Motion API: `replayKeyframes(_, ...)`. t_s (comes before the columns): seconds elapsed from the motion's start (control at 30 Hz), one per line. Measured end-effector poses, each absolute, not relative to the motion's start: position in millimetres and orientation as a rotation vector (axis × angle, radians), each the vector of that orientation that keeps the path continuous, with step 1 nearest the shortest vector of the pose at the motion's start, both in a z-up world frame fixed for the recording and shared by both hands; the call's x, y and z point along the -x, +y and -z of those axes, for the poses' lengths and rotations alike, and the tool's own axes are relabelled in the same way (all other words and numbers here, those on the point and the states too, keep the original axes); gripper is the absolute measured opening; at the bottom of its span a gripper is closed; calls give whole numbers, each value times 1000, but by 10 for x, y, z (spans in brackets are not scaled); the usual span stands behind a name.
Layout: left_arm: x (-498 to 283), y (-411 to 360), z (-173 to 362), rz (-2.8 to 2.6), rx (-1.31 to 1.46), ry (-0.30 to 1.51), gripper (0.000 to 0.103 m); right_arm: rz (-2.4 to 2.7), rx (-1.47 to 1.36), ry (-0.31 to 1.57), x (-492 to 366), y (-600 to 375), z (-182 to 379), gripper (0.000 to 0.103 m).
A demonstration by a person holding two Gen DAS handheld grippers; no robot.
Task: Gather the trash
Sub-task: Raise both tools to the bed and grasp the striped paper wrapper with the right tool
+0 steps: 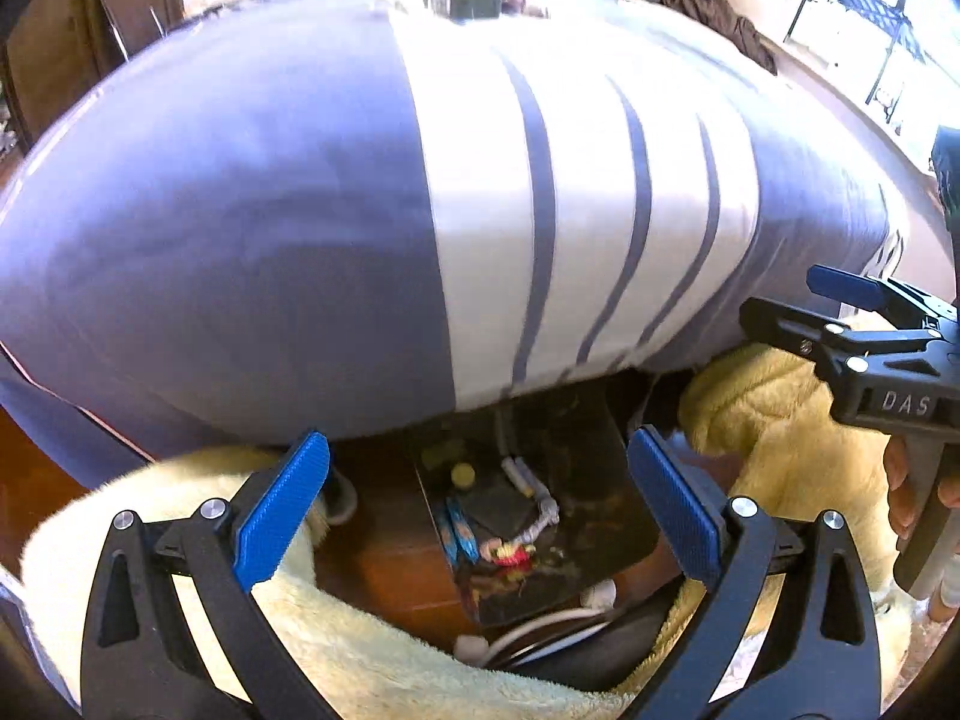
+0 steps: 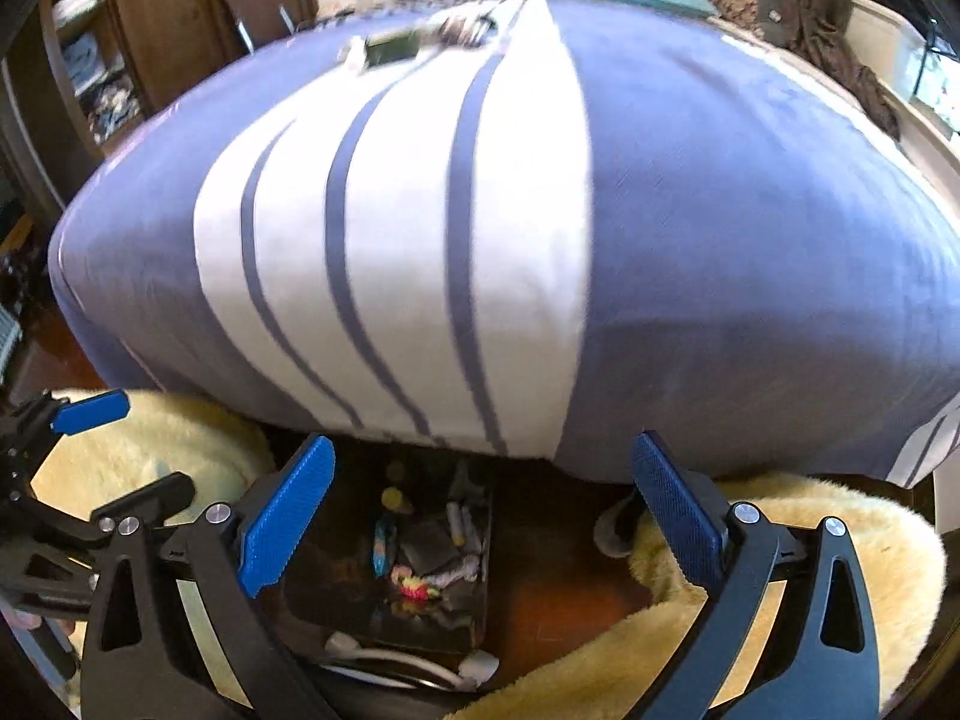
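Observation:
A dark open bin sits on the floor under the bed's foot, holding several bits of trash: a blue wrapper, a red and yellow scrap, white twisted paper. The right wrist view shows the bin too. My left gripper is open and empty above it. My right gripper is open and empty, and shows at the right edge of the left wrist view. More small items lie at the far end of the bed, blurred.
A bed with a blue and white striped cover fills both views. Cream fluffy rugs lie on the brown floor on either side of the bin. White cables and plugs lie near the bin. A wooden cabinet stands at far left.

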State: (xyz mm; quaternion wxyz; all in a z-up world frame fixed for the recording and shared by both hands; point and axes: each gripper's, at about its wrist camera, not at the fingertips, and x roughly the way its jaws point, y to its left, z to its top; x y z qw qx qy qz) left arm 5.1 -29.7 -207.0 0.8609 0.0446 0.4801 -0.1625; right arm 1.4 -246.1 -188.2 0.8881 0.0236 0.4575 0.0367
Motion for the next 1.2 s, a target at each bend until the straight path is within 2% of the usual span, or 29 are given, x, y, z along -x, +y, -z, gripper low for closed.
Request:
replayKeyframes(0.6,-689,-113,1191,245,-98,791,95,-25,1,748,-518,-2608,1038,99)
replayKeyframes(1.2,-1716,-138,1409,229,-117,851,95,-64,-15,756,-1737,-2450,1127,99)
